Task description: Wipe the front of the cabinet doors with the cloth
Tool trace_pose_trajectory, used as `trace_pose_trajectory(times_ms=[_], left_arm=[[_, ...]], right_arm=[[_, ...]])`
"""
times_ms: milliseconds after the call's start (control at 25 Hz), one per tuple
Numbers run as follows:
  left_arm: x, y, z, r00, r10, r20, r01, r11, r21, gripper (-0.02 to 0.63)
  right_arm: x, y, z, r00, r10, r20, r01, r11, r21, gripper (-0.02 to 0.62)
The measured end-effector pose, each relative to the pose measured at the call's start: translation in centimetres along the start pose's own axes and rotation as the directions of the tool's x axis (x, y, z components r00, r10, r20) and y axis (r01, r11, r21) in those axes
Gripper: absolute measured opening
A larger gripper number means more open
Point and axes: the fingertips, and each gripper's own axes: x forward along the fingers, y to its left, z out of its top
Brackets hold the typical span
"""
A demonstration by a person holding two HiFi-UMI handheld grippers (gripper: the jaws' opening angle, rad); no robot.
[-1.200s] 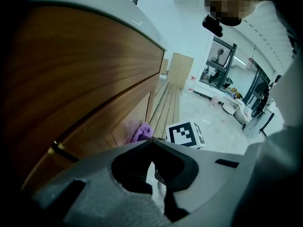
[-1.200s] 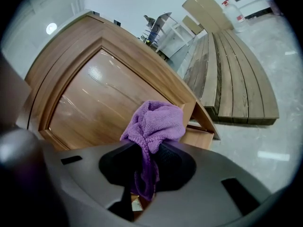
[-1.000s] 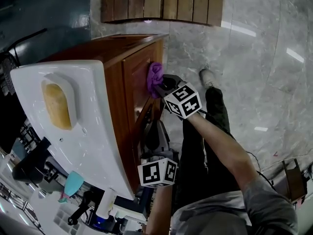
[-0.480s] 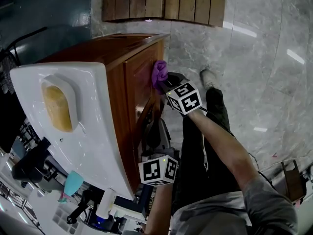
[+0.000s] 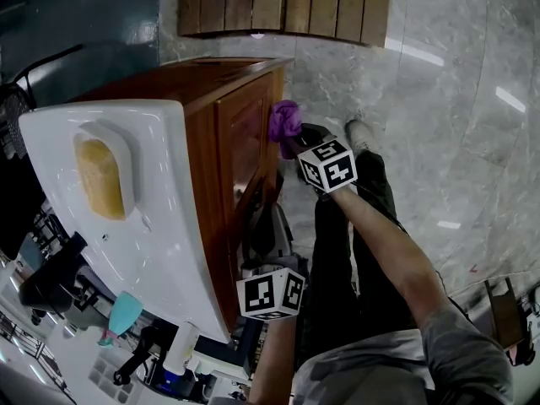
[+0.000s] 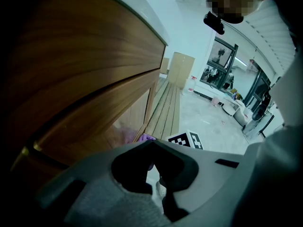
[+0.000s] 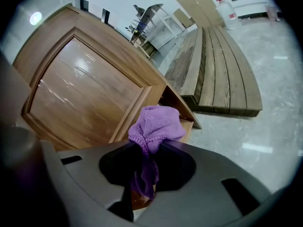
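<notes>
Over a grey marble floor [image 5: 439,99], a wooden cabinet [image 5: 228,78] with a white sink top [image 5: 160,226] is seen from above. The purple cloth [image 5: 284,121] is clamped between the jaws of the right gripper [image 5: 295,144]. Since a second ago it has been shifted toward 2 o'clock, to the outer edge of the cabinet door [image 5: 240,142]. The left gripper [image 6: 160,190] is held low at 6 o'clock, its jaws drawn together on nothing.

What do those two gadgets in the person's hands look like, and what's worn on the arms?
The left gripper and the right gripper are grey moulded plastic shells with dark jaw openings. Each carries a white cube printed with black square markers. The right arm's grey sleeve covers only the upper arm; the forearm is bare.
</notes>
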Motion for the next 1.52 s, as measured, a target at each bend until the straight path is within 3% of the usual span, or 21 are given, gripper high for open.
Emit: trace_pose_trajectory(times_ms=[320, 720, 1200, 1520], left_arm=[[-1.2, -1.2, 1.6, 0.999, -0.017, 0.041, 0.017, 1.000, 0.006, 0.008], [-2.7, -2.2, 3.3, 0.997, -0.022, 0.079, 0.021, 1.000, 0.018, 0.008], [-2.9, -2.2, 4.8, 0.996, -0.011, 0.093, 0.008, 1.000, 0.024, 0.008], [-2.4, -2.0, 4.9, 0.996, 0.004, 0.084, -0.005, 1.000, 0.017, 0.008]], right_arm=[[-6.1, 1.4, 3.7, 0.989, 0.042, 0.143, -0.041, 0.999, -0.014, 0.078], [-13.1, 5.8, 8.2, 0.946, 0.149, 0.289, -0.121, 0.986, -0.112, 0.078], [-15.9, 10.2, 13.1, 0.884, 0.267, 0.383, -0.209, 0.960, -0.188, 0.078], [-14.4, 13.3, 16.2, 0.857, 0.365, 0.364, -0.273, 0.920, -0.280, 0.078]])
